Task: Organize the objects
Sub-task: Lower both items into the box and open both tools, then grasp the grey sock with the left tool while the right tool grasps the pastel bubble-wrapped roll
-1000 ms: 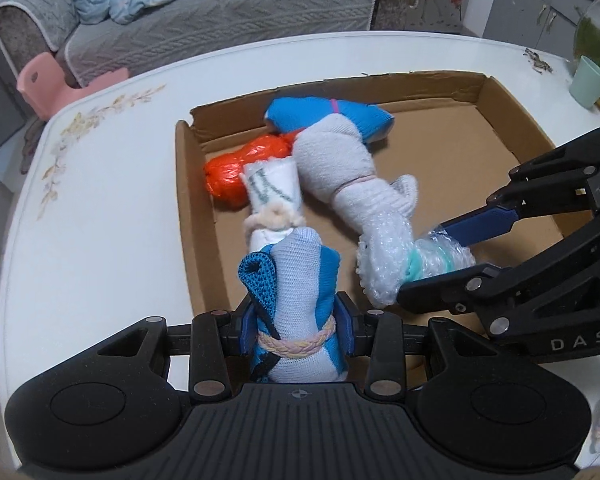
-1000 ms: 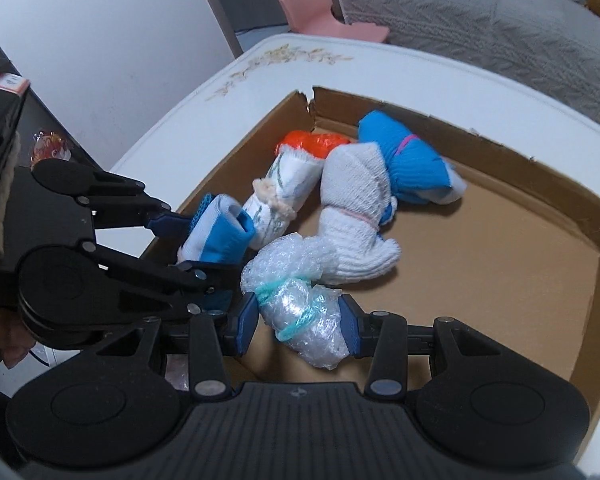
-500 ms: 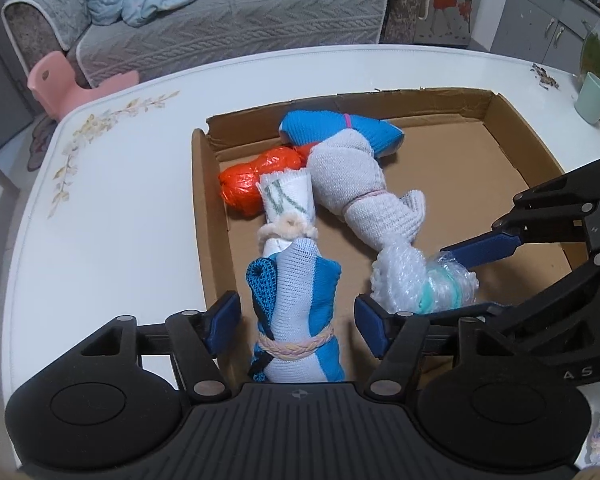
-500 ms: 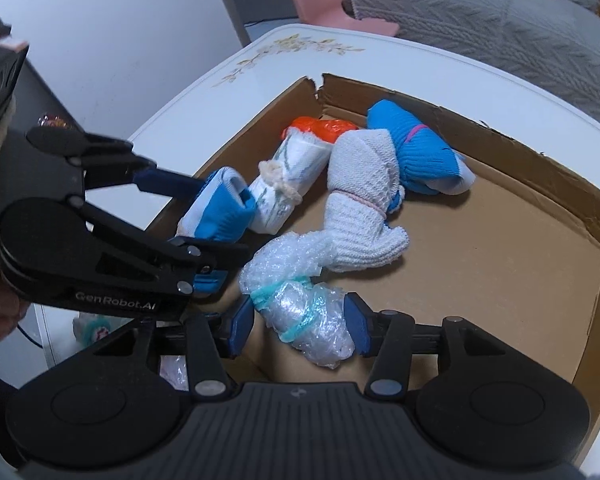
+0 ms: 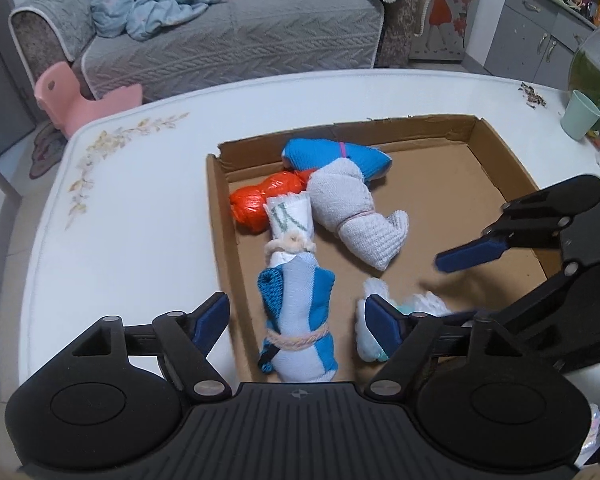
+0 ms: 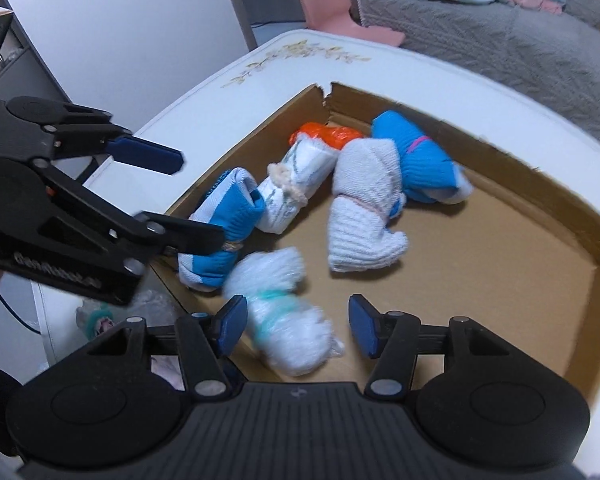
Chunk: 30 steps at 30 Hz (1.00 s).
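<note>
A white table [image 5: 140,216] in a living room, a grey sofa [image 5: 236,40] behind it, bears a shallow cardboard tray [image 5: 496,152]. The left gripper [image 5: 296,318] is seen with jaws opening, clear on both sides of a blue-and-white sock roll [image 5: 300,320] lying in the tray's near left corner, its long axis running away along the fingers. The right gripper [image 6: 296,324], jaws also opening, straddles a bubble-wrap bundle [image 6: 284,316] just beside that roll; neither bundle is pressed. Four more rolls are gathered further in.
</note>
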### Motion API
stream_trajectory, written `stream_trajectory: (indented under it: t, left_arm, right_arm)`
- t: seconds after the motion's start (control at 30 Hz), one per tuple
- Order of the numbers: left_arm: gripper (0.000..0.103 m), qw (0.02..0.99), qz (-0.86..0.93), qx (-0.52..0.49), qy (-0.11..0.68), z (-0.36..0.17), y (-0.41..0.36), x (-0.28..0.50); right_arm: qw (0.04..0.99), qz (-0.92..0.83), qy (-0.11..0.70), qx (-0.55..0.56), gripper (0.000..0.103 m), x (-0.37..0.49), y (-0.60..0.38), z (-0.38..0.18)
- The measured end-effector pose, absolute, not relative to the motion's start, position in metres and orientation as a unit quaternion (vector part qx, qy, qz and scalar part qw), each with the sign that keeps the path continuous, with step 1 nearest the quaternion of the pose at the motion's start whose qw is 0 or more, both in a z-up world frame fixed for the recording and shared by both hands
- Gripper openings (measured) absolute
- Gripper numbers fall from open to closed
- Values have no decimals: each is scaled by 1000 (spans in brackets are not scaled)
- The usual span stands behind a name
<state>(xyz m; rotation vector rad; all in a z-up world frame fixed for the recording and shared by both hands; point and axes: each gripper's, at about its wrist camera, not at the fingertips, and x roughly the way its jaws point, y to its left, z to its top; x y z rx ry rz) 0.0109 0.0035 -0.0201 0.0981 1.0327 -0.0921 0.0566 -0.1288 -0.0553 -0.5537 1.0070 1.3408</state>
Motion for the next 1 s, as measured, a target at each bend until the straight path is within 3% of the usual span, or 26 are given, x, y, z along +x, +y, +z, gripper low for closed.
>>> stream_trajectory:
  t: [0.43, 0.53, 0.67, 0.8, 1.0]
  left_arm:
    - [83, 851, -47, 45, 521, 1, -13, -82]
    - [85, 849, -59, 36, 524, 0, -20, -101]
    - [85, 840, -66, 15, 538, -9, -32, -124]
    - [86, 839, -52, 25, 541, -24, -45, -140]
    - [85, 832, -13, 11, 554, -47, -36, -145]
  right_arm:
    - [659, 572, 422, -246, 62, 26, -211, -11]
    - [671, 564, 415, -244, 75, 15, -237, -3]
    - [682, 554, 408, -250, 80, 2, -269, 2]
    - [696, 504, 449, -243, 78, -1, -298, -13]
    - [702, 433, 510, -244, 62, -14, -314, -46]
